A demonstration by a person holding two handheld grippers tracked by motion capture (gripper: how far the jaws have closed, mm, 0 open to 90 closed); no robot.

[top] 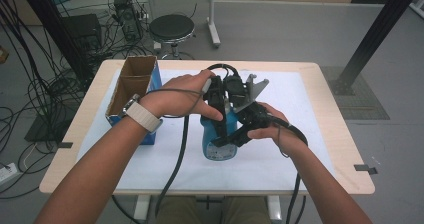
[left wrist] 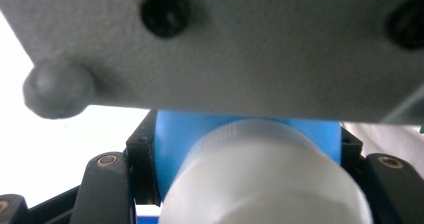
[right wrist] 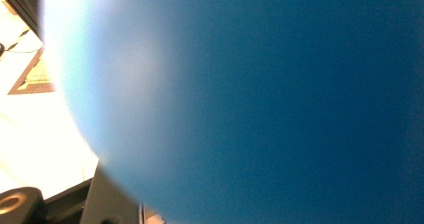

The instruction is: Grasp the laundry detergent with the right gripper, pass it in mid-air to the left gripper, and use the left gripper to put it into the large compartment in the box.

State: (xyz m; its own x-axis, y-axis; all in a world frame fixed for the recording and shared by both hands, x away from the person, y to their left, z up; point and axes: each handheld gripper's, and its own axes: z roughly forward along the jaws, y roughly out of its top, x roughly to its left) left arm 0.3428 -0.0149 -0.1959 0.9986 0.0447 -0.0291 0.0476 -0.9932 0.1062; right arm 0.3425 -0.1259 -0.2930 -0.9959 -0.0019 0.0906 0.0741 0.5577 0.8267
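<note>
Bottle stands upright at table centre, long axis vertical. Left gripper clamps its white cap from above; right gripper clamps the body sideways.

We see both grippers crowded on the blue bottle at the middle of the white mat, the left gripper above, the right gripper at its side. Left of them the open cardboard box blocks passage. The mat's right half lies bare.
</note>
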